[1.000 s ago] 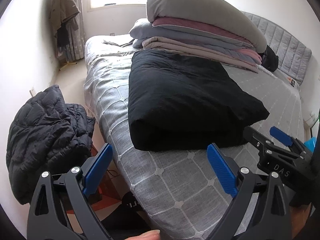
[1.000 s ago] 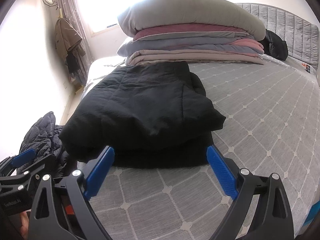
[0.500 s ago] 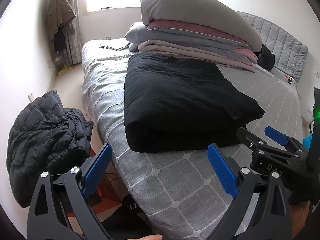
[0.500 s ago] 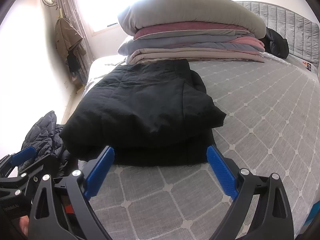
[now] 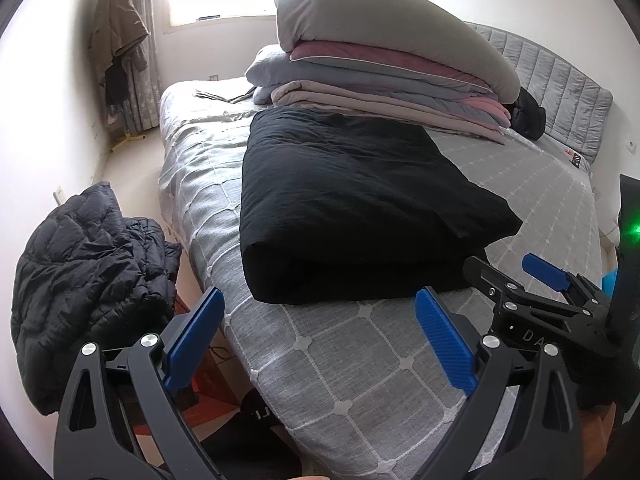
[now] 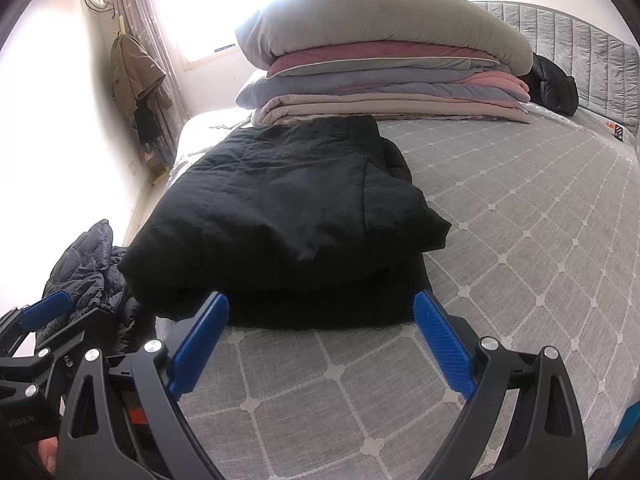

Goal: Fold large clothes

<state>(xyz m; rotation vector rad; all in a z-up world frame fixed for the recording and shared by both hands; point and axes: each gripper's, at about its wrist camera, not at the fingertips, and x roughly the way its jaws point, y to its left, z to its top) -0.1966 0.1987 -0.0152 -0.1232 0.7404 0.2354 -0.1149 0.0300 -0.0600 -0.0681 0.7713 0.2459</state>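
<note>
From my left wrist view, my left hand-held gripper point(image 5: 320, 344) hangs with its jaws spread wide and nothing between them, just short of the black garment point(image 5: 352, 208). That garment lies folded into a thick rectangle on the bed point(image 5: 360, 360), near the bed's left edge and touching the stacked bedding point(image 5: 384, 64) behind it. The fold looks finished to me; if I tidy it, I would press the loose right corner flat, not lift the whole bundle. Left of the bed, a dark puffer jacket point(image 5: 88, 280) is heaped, probably my next piece.

From my right wrist view, my right hand-held gripper point(image 6: 320, 344) is likewise wide open and empty, close to the garment's near edge. The upper layer overhangs the lower one on the right. The bed's grey quilted cover is smooth, a padded headboard point(image 6: 580, 68) stands beyond the bedding, and a coat point(image 6: 136, 76) hangs by the bright window.
</note>
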